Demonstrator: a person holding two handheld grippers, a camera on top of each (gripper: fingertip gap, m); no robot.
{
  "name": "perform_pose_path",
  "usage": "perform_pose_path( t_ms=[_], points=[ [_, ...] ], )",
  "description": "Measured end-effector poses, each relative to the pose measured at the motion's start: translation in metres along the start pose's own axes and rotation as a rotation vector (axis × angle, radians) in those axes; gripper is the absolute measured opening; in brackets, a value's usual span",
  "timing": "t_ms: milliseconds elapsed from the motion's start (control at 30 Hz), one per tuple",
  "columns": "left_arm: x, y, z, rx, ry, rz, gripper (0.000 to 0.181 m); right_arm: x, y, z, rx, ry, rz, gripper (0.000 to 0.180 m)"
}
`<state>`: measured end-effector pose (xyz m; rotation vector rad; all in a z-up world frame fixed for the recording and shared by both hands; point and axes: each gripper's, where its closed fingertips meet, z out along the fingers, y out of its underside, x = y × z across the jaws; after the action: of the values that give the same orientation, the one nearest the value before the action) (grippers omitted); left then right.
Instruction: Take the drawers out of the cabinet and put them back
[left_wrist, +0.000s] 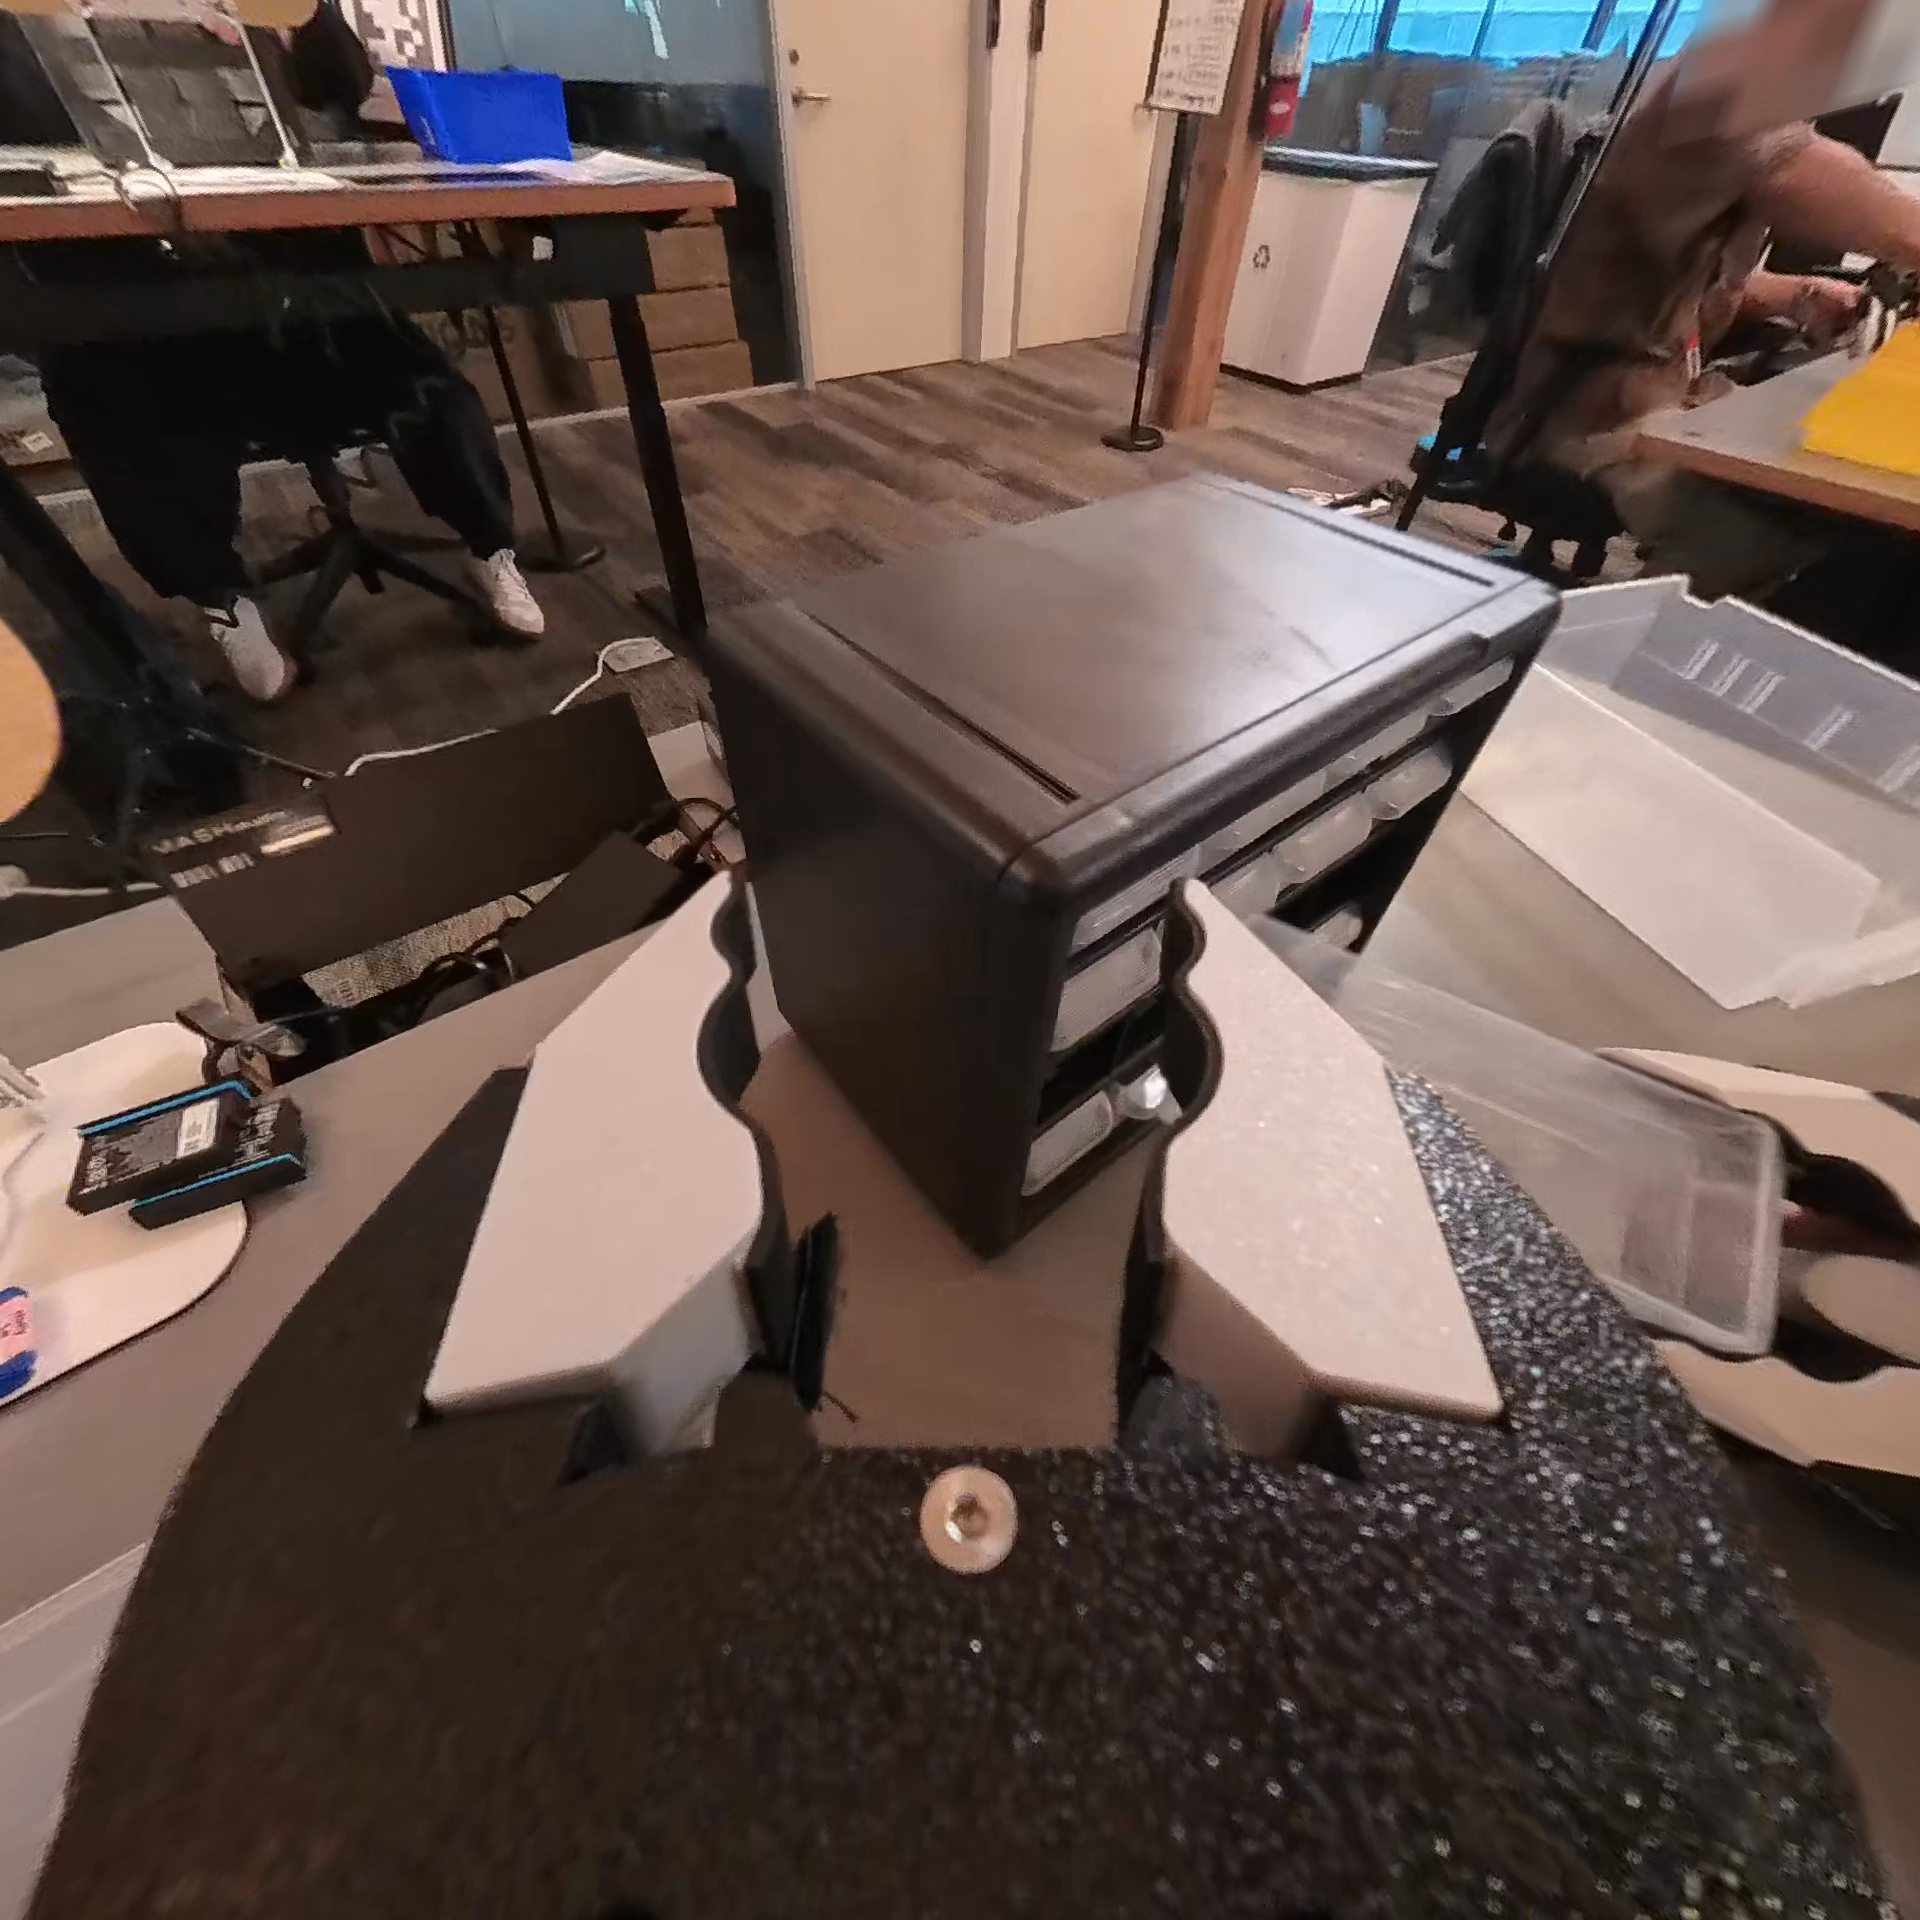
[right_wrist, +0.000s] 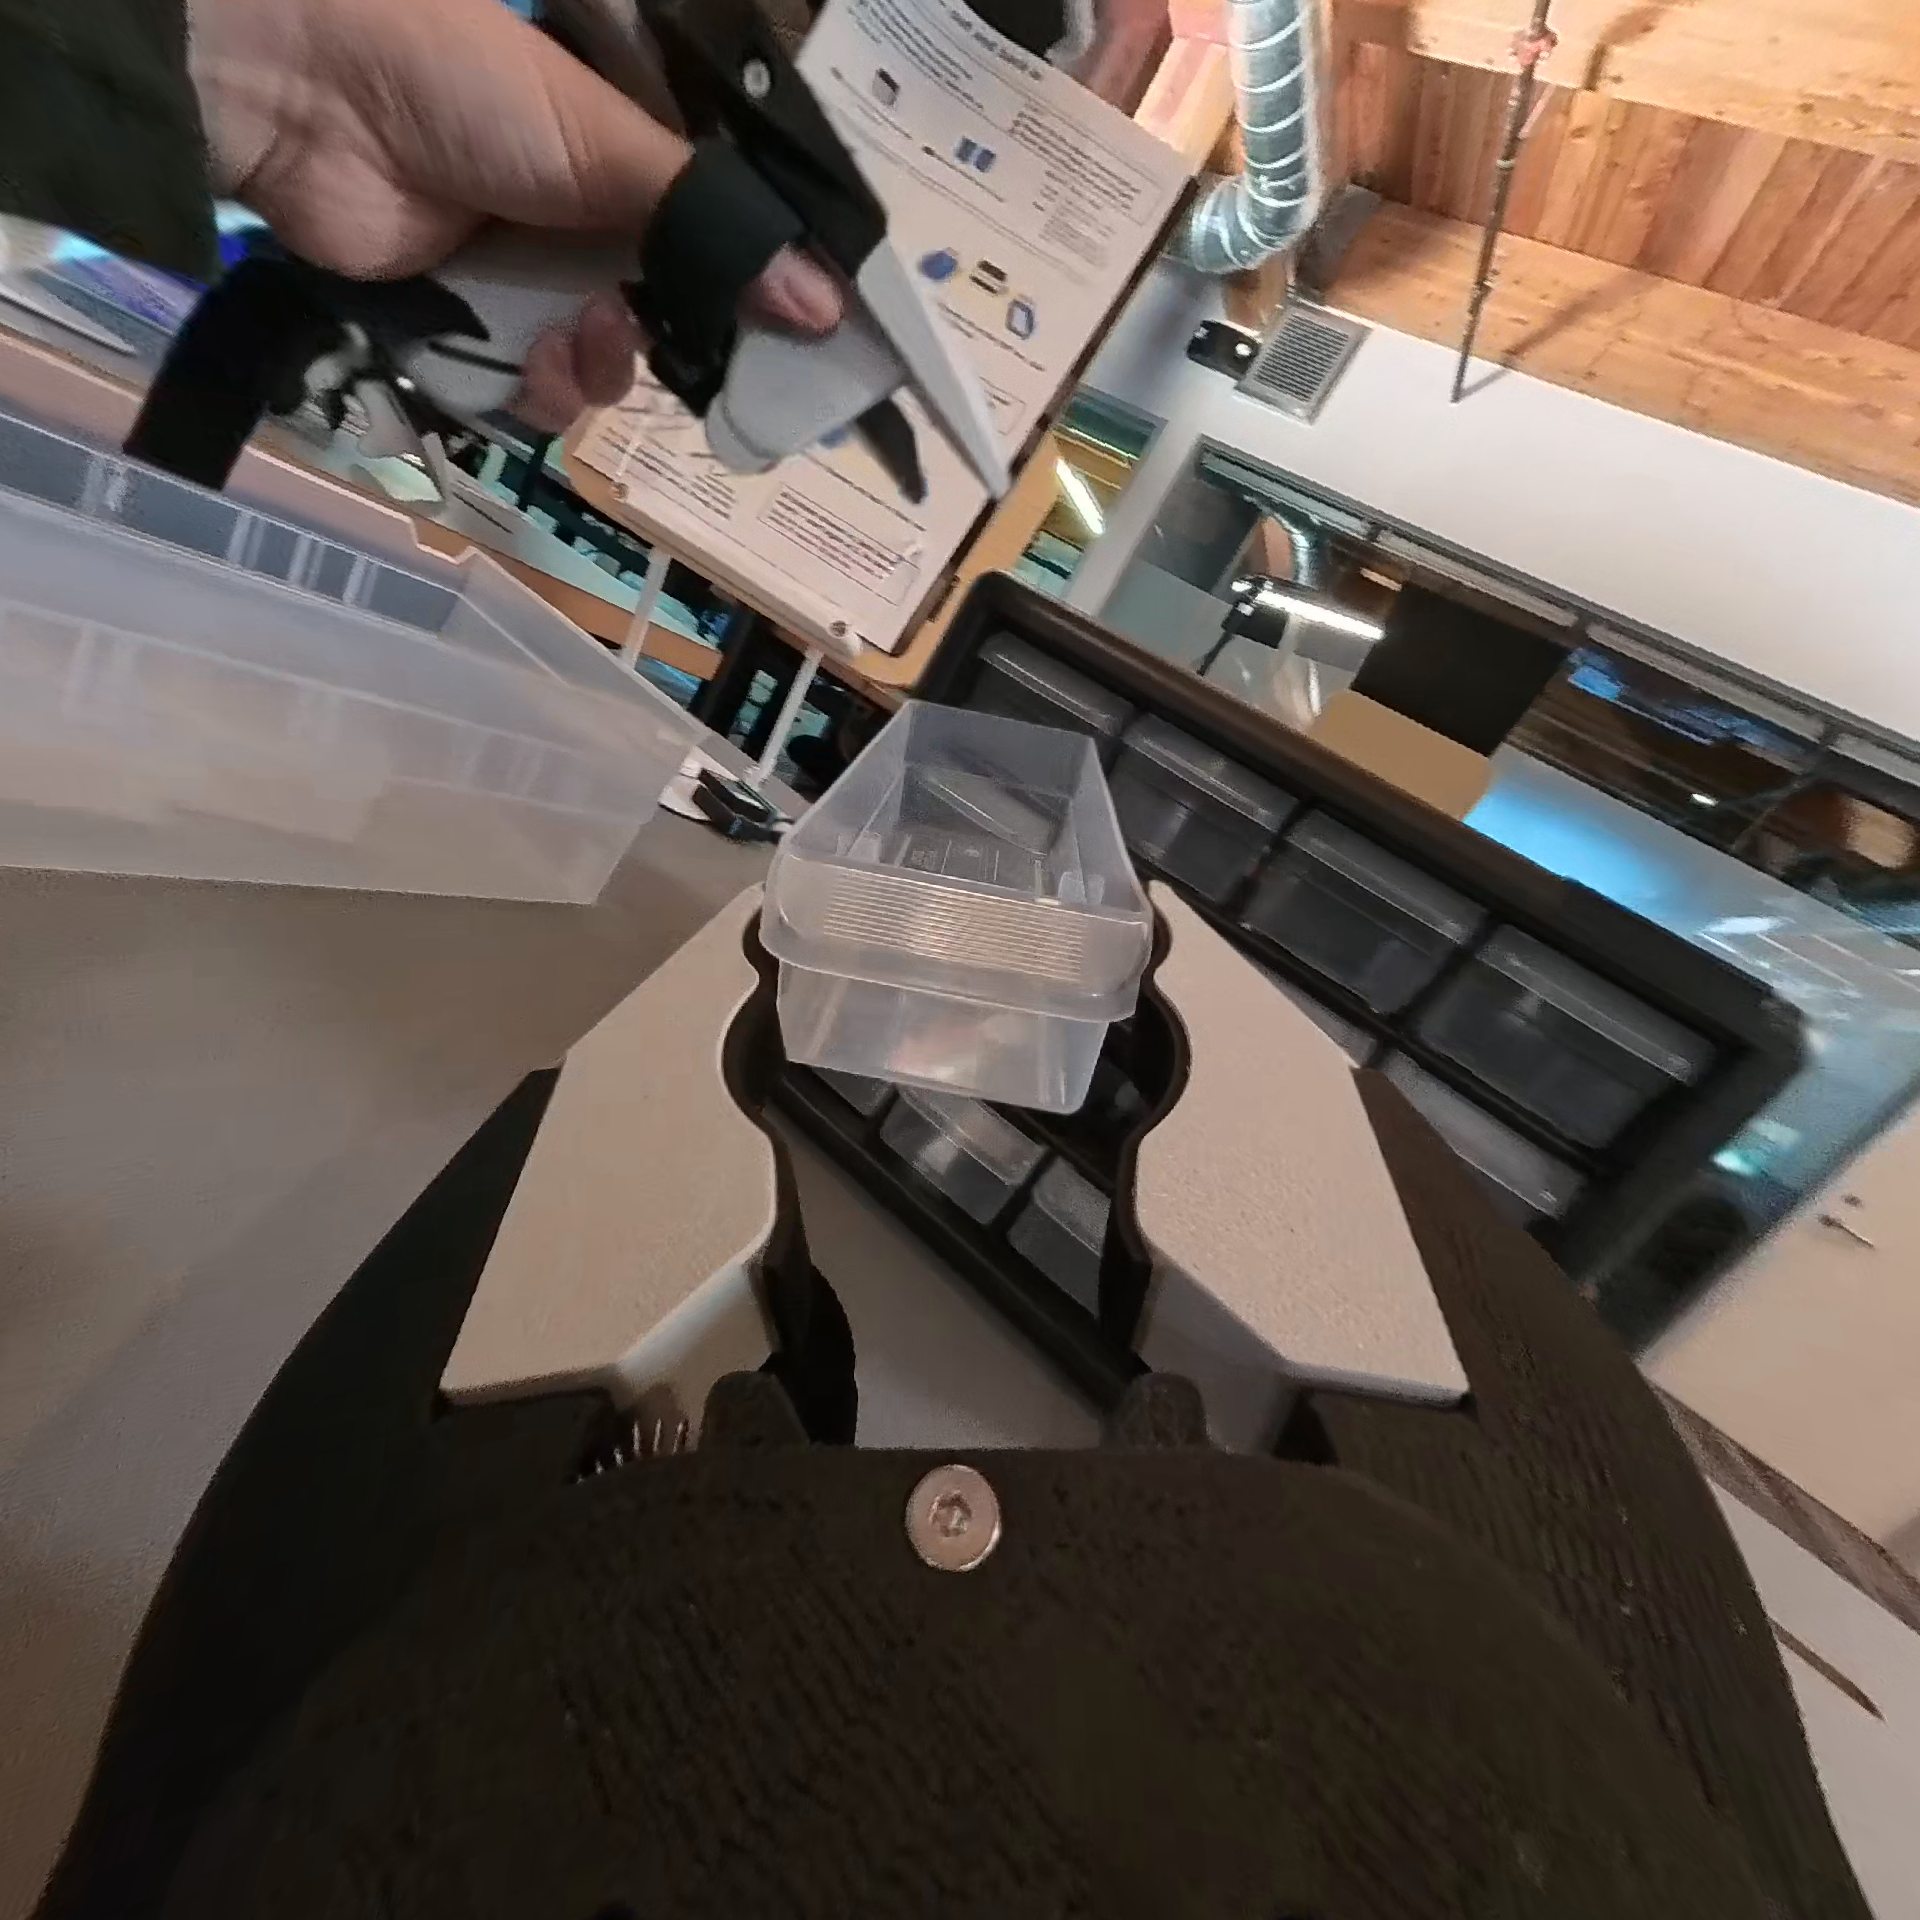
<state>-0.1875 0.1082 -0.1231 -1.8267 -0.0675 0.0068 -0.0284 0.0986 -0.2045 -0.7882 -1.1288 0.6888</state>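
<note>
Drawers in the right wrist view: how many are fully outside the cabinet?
1. The clear drawer is held by the right gripper, before the black cabinet. The gripper covers part of the cabinet front, so another may be hidden.

both views are evenly lit by soft indoor light, with brighter daylight from windows (left_wrist: 1455, 31) along the top of the left wrist view. strong wide-angle distortion bends straight lines toward the edges. motion blur smears the person (left_wrist: 1683, 291) at upper right there, and the hand (right_wrist: 416, 156) at upper left of the right wrist view. the clear drawer (right_wrist: 951, 914) at centre is fairly sharp, with faint glare on its rim. shadows are soft.
</note>
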Motion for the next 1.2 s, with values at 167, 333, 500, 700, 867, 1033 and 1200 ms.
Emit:
perform_pose_path(
  t_ms=[167, 333, 500, 700, 867, 1033, 1200],
  points=[
    [0.009, 0.019, 0.029, -0.059, 0.048, -0.008, 0.063, 0.029, 0.009, -0.023, -0.037, 0.119, 0.011, 0.066],
    [0.019, 0.027, 0.045, -0.07, 0.062, -0.021, 0.065, 0.055, 0.022, -0.041, -0.072, 0.201, 0.063, 0.066],
    [0.022, 0.032, 0.054, -0.082, 0.047, -0.019, 0.066, 0.075, 0.031, -0.055, -0.107, 0.258, 0.04, 0.066],
    [0.028, 0.034, 0.052, -0.135, 0.051, -0.005, 0.073, 0.099, 0.045, -0.066, -0.133, 0.31, 0.055, 0.066],
    [0.041, 0.039, 0.048, -0.184, 0.03, 0.069, 0.079, 0.095, 0.041, -0.066, -0.119, 0.297, 0.051, 0.066],
    [0.064, 0.044, 0.045, -0.24, 0.036, 0.16, 0.081, 0.094, 0.037, -0.068, -0.104, 0.296, 0.077, 0.066],
    [0.096, 0.042, 0.046, -0.217, 0.127, 0.155, 0.062, 0.096, 0.03, -0.078, -0.092, 0.329, 0.104, 0.066]
  ],
)
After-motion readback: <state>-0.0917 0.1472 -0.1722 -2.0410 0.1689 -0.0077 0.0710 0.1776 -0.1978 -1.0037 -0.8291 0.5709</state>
